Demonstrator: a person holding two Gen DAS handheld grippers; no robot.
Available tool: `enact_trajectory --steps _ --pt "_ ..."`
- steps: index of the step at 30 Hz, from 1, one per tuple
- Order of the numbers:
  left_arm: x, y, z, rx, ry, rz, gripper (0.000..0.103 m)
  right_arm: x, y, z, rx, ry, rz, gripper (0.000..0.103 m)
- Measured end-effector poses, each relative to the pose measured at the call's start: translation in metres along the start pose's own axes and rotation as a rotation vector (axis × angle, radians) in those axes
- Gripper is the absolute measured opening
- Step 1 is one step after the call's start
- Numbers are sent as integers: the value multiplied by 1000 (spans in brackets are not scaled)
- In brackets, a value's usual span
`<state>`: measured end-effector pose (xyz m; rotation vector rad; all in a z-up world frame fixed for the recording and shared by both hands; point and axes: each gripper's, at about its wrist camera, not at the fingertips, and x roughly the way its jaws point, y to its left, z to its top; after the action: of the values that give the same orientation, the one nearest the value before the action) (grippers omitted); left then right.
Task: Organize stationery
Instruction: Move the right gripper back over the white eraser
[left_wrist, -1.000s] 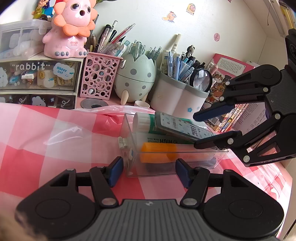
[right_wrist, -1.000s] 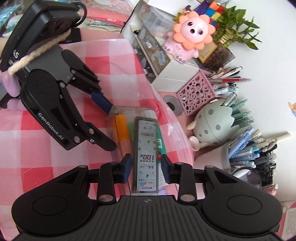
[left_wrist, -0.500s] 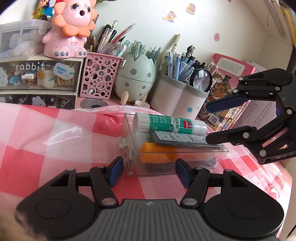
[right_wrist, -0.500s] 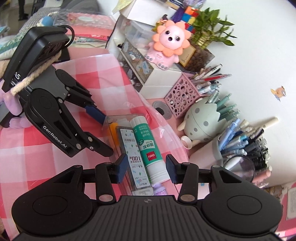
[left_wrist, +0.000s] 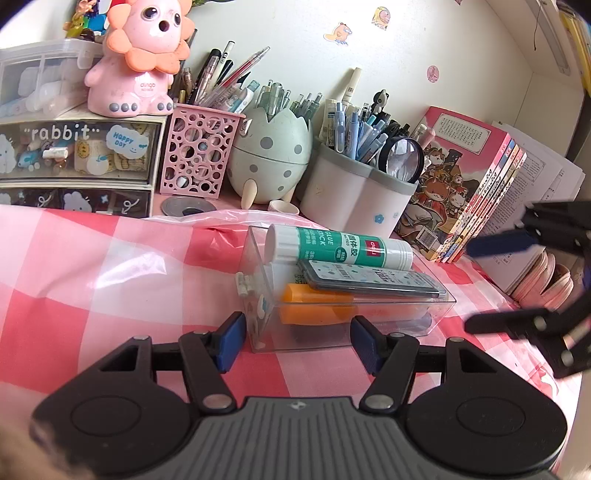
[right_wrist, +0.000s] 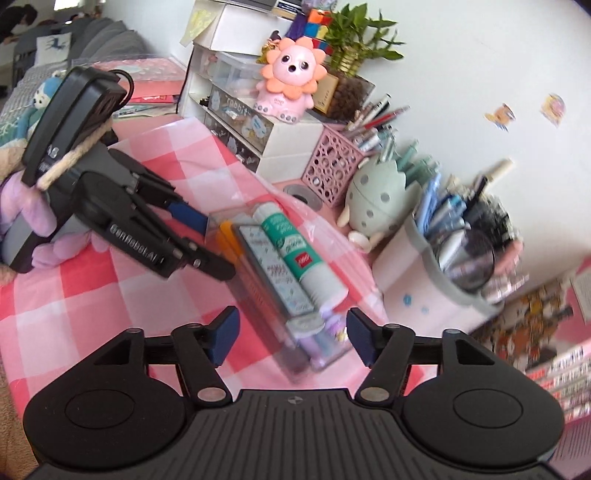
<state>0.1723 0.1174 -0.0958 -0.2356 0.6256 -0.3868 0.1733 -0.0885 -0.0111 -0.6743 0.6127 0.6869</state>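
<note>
A clear plastic box (left_wrist: 369, 332) lies on the pink checked cloth. In it are a green and white glue stick (left_wrist: 340, 247), a grey lead refill case (left_wrist: 369, 278) and an orange marker (left_wrist: 314, 308). My left gripper (left_wrist: 297, 345) is shut on the box's near end, one pad on each side. In the right wrist view the same box (right_wrist: 295, 354), glue stick (right_wrist: 299, 254) and refill case (right_wrist: 273, 266) lie ahead of my right gripper (right_wrist: 293, 334). Its jaws are opening; the box's end lies between them untouched. In the left wrist view the right gripper (left_wrist: 471, 288) hangs right of the box.
Behind the box stand a pink lattice pen holder (left_wrist: 195, 155), an egg-shaped holder (left_wrist: 271, 155) and a white pen cup (left_wrist: 354, 206). A "rabbit" drawer unit (left_wrist: 74, 155) with a pink lion toy (left_wrist: 140, 59) is at back left. Books (left_wrist: 469, 184) lean at right. A clear plastic bag (left_wrist: 129, 266) lies left.
My right gripper let go of the refill case, which now lies flat in the box beside the glue stick. It drew back to the right with jaws widening. The left gripper stayed still.
</note>
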Motion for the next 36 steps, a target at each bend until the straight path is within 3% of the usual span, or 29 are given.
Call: enact_trajectory --steps 8,25,31,36 --pt "0 0 0 0 0 0 36 -19 15 -27 54 -1 -41 78" --pt "0 0 0 0 0 0 36 -24 44 -91 383 26 -98 79" --pt "0 0 0 0 0 0 36 -27 49 -103 476 4 -107 72" --pt "0 0 0 0 0 0 36 -27 52 -101 484 -4 -100 66"
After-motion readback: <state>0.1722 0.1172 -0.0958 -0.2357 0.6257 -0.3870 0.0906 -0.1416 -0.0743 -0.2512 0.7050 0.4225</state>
